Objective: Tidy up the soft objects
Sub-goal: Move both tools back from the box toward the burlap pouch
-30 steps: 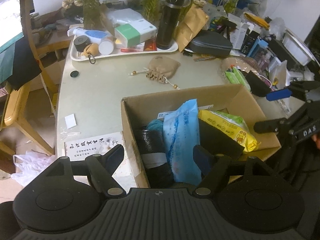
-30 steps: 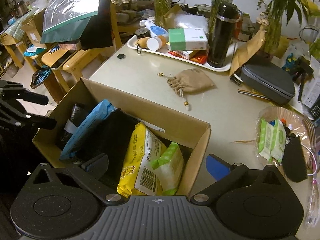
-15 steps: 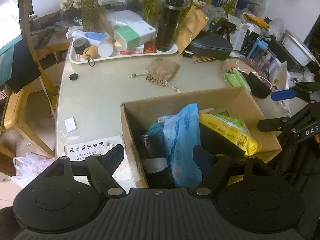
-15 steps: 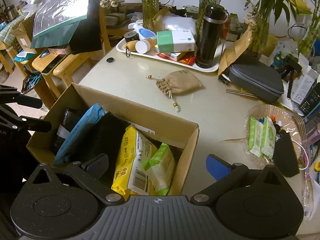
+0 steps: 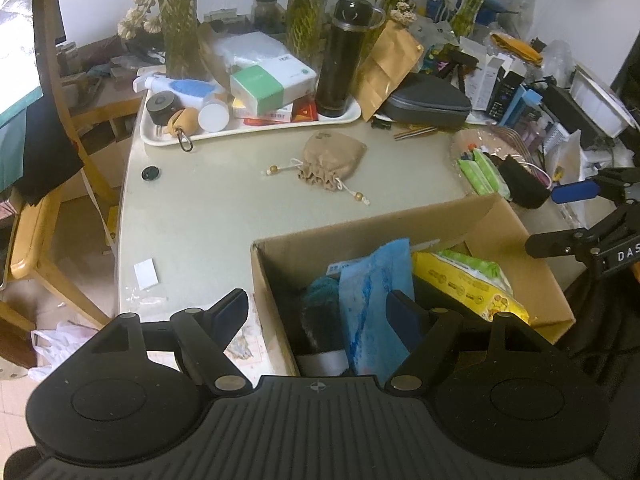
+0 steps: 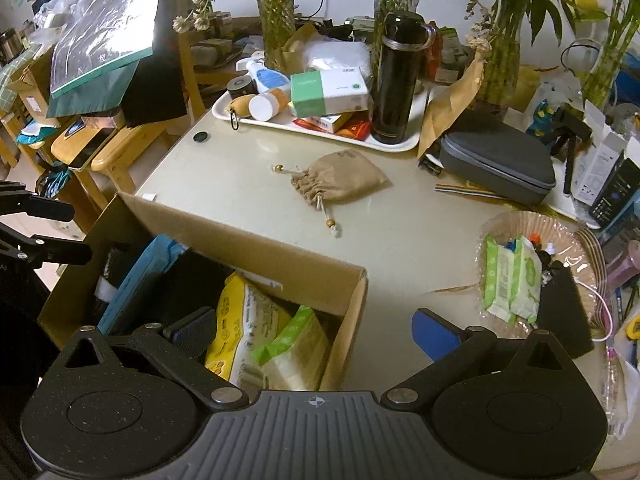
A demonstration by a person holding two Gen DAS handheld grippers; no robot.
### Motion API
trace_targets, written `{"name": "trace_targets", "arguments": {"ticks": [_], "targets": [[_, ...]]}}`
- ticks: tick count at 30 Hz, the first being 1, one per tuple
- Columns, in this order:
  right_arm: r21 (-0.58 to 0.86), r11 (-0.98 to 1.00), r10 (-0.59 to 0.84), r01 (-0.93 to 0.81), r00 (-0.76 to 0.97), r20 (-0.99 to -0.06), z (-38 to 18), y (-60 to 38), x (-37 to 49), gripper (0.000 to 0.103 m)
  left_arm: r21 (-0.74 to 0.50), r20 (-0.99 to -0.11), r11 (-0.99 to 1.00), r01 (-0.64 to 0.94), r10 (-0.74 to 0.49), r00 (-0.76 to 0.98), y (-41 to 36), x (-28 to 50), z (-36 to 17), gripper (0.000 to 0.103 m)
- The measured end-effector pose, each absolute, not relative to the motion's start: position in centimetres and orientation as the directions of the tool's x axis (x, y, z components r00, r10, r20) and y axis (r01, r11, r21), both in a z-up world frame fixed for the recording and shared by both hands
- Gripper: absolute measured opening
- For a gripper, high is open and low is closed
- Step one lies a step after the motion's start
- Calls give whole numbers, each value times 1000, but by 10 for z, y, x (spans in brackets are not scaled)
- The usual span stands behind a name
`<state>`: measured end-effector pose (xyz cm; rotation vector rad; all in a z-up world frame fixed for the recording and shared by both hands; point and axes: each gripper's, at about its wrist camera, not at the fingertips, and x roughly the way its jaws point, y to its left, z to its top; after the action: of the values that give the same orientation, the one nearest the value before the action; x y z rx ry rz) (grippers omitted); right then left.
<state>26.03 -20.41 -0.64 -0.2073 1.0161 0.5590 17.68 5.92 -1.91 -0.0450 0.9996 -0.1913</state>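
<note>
Left hand-held gripper (image 5: 318, 310), lower centre of its view: jaws well apart, nothing held, straddling the left wall of the box (image 5: 272, 292). Inside the box, left to right: dark roll (image 5: 316, 320), blue pack (image 5: 374, 300), yellow wipes (image 5: 468, 284). So partly packed. Still out on the surface (image 5: 192, 220), centre of frame: tan pouch (image 5: 334, 160). Further right, green packs (image 6: 510, 280) on a wrapper, possibly also left to gather. Right hand-held gripper (image 6: 314, 330), low in its view: jaws wide, empty, over the box's right corner.
</note>
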Motion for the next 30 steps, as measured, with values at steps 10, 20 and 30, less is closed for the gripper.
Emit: {"name": "trace_targets", "arguments": {"ticks": [10, 20, 30], "targets": [[85, 851, 343, -519, 425, -838, -8, -204, 283, 103, -113, -834, 987, 111, -155, 530, 67, 197, -20, 76], [96, 868, 342, -488, 445, -828, -12, -205, 312, 103, -120, -831, 987, 105, -158, 533, 71, 213, -21, 76], [107, 873, 345, -476, 447, -825, -27, -197, 342, 103, -133, -845, 986, 100, -166, 509, 74, 244, -28, 76]]}}
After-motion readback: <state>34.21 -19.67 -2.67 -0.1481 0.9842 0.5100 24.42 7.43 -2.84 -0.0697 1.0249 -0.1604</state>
